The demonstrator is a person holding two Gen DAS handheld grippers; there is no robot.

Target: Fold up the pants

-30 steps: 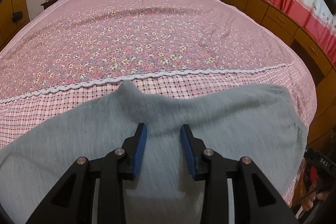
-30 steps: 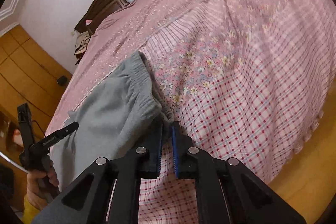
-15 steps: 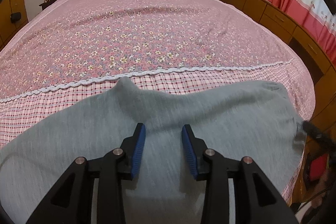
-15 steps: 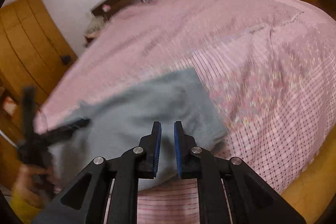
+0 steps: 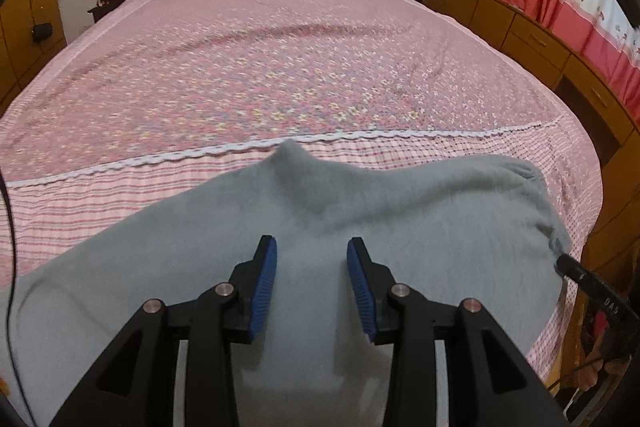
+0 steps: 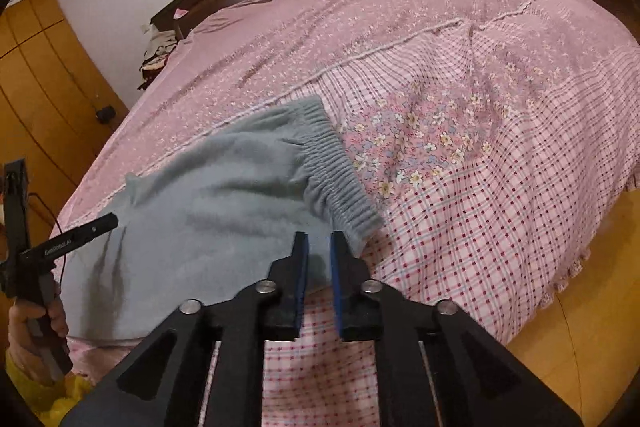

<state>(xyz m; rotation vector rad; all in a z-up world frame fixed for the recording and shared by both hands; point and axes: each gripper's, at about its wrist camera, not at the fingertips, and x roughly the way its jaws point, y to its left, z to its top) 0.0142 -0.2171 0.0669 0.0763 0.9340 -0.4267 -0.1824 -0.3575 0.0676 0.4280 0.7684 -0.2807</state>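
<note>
Grey fleece pants [image 5: 420,227], spread flat across the near checked edge of the bed [image 5: 320,67]; ribbed elastic waistband [image 6: 340,171] at one end, crotch point peaked upward.

White "GetRobot.AI"-like print, blurry, on left tool [image 6: 80,237]; right tool [image 5: 596,291] reads "DAS".

Left gripper [image 5: 312,281], black two-finger frame with ribbed blue pads [image 5: 264,283], low in the centre of its own view, tilted downward, jaws clearly parted, nothing pinched between. Right gripper [image 6: 319,269], same black-and-blue build, bottom centre of its view, jaws just been opening to a narrow gap, pads free of any hold. Hand [image 6: 30,331] at lower left of the right view, wrapped round the left gripper's black handle.
</note>
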